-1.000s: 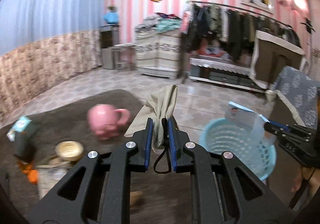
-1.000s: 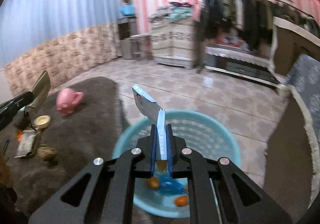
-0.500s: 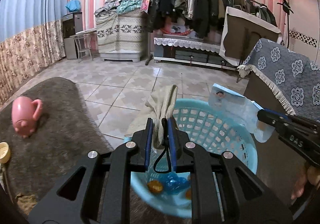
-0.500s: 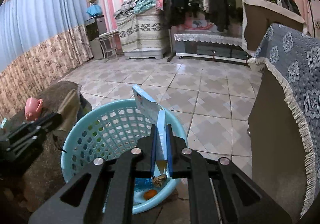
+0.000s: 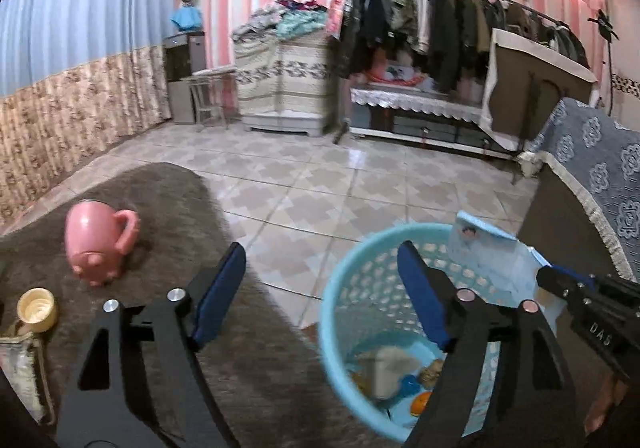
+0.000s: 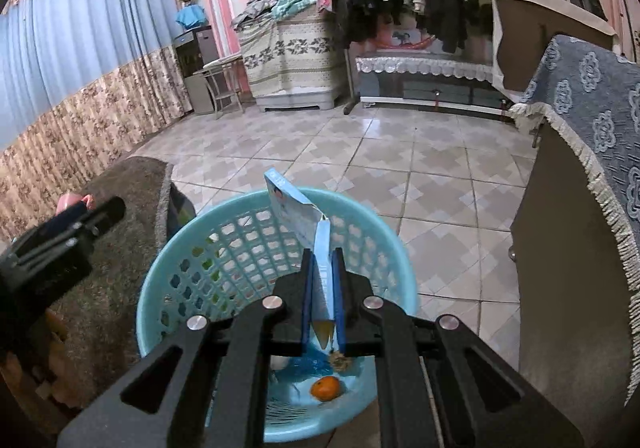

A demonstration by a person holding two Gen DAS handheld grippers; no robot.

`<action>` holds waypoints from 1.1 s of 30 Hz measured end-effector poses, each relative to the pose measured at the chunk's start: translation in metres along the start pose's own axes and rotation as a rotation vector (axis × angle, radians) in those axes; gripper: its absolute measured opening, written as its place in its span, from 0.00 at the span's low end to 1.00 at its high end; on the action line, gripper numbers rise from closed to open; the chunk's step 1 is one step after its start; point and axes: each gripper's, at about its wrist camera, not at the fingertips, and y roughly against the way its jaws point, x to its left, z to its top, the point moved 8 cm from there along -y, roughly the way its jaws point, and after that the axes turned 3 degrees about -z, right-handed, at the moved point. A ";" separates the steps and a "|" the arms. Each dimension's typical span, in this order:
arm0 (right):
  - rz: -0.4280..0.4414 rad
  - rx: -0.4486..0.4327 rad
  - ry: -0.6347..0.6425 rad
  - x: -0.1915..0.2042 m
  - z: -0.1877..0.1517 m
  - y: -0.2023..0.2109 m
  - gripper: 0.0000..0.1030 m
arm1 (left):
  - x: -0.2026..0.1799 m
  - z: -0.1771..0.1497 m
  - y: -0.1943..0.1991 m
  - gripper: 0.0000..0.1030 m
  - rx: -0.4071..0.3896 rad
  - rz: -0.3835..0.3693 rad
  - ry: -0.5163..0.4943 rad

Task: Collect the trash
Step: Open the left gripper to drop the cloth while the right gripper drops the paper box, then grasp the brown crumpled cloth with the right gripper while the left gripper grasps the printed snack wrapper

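A light-blue plastic basket (image 5: 340, 288) (image 6: 160, 280) stands on the floor beside a brown shaggy surface. My left gripper (image 5: 320, 252) hangs over the basket's near-left rim. Its jaws are opening wide and nothing is between them. A blurred beige bag (image 5: 386, 366) lies low inside the basket among an orange (image 6: 326, 388) and blue scraps. My right gripper (image 6: 322, 260) is shut on a flat blue-and-white carton (image 6: 296, 216) (image 5: 488, 248), held upright over the basket. The right gripper (image 5: 546, 278) also shows at the right of the left wrist view.
On the brown shaggy surface (image 5: 168, 208) stand a pink pig mug (image 5: 96, 240), a yellow lid (image 5: 38, 308) and a pale packet (image 5: 20, 368). A cabinet with a blue patterned cloth (image 6: 580, 108) stands right of the basket. Tiled floor stretches to a clothes rack (image 5: 440, 20).
The left gripper's jaws sprang apart and the beige bag they held dropped into the basket. The left wrist view swung left. The right gripper sank slightly with the carton.
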 end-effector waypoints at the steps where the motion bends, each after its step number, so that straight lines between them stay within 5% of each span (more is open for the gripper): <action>1: 0.001 0.000 0.004 0.004 0.000 0.000 0.09 | 0.004 0.000 0.003 0.78 -0.006 0.014 0.000; 7: -0.042 -0.010 0.017 0.018 -0.002 -0.002 0.15 | 0.024 0.002 0.019 0.84 -0.015 0.058 0.024; 9: -0.044 0.001 0.012 0.018 -0.001 -0.007 0.47 | 0.031 0.004 0.026 0.85 -0.020 0.071 0.024; 13: -0.037 -0.010 0.012 0.022 0.002 -0.004 0.57 | 0.048 0.008 0.044 0.86 -0.038 0.095 0.037; 15: -0.040 -0.041 0.026 0.029 0.007 0.005 0.74 | 0.058 0.010 0.055 0.87 -0.047 0.100 0.048; 21: -0.004 -0.124 0.077 0.067 0.021 0.033 0.87 | 0.094 0.012 0.094 0.92 -0.086 0.167 0.064; 33: 0.116 -0.172 0.235 0.159 0.012 0.060 0.88 | 0.212 -0.004 0.176 0.95 -0.122 0.338 0.176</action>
